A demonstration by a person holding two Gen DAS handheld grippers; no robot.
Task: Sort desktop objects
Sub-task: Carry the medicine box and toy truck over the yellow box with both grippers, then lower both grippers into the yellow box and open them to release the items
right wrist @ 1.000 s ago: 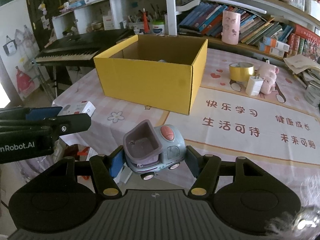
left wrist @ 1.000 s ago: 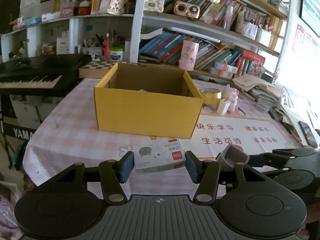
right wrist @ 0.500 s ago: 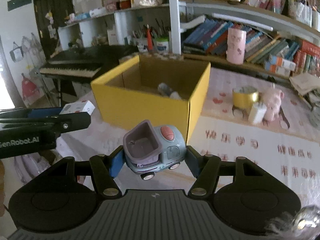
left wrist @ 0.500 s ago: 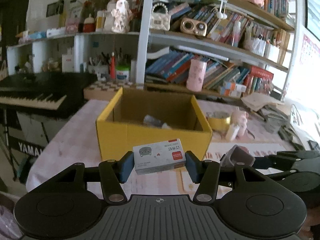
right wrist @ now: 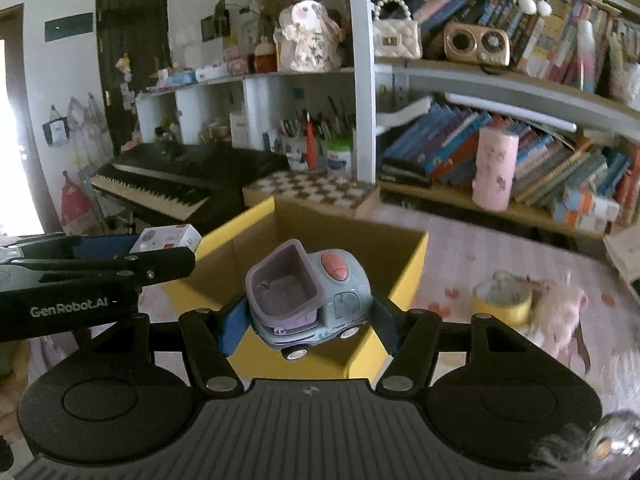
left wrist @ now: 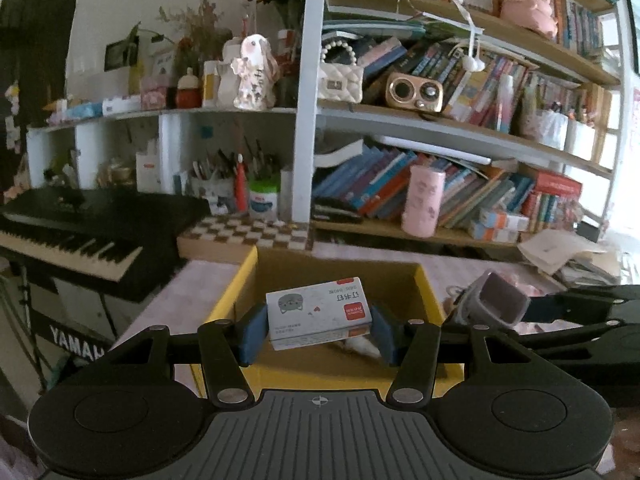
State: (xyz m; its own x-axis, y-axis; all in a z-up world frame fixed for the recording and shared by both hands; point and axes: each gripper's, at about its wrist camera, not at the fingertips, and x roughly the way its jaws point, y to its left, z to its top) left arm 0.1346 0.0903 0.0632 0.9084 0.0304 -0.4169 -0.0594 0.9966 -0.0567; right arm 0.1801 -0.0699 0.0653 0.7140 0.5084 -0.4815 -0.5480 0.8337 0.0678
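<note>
My left gripper (left wrist: 318,334) clamps the staple box (left wrist: 318,312), my right gripper (right wrist: 308,326) the toy truck (right wrist: 308,300); both have risen over the yellow box (right wrist: 404,256), ready to drop.

We saw a matt cardboard box (left wrist: 430,292), a glossy plastic toy truck (right wrist: 310,294), a printed paper carton (left wrist: 318,314) and ribbed black plastic gripper housings.

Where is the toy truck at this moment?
The toy truck is clamped in the right tongs, centre of the right wrist view, in front of the open yellow box.
</note>
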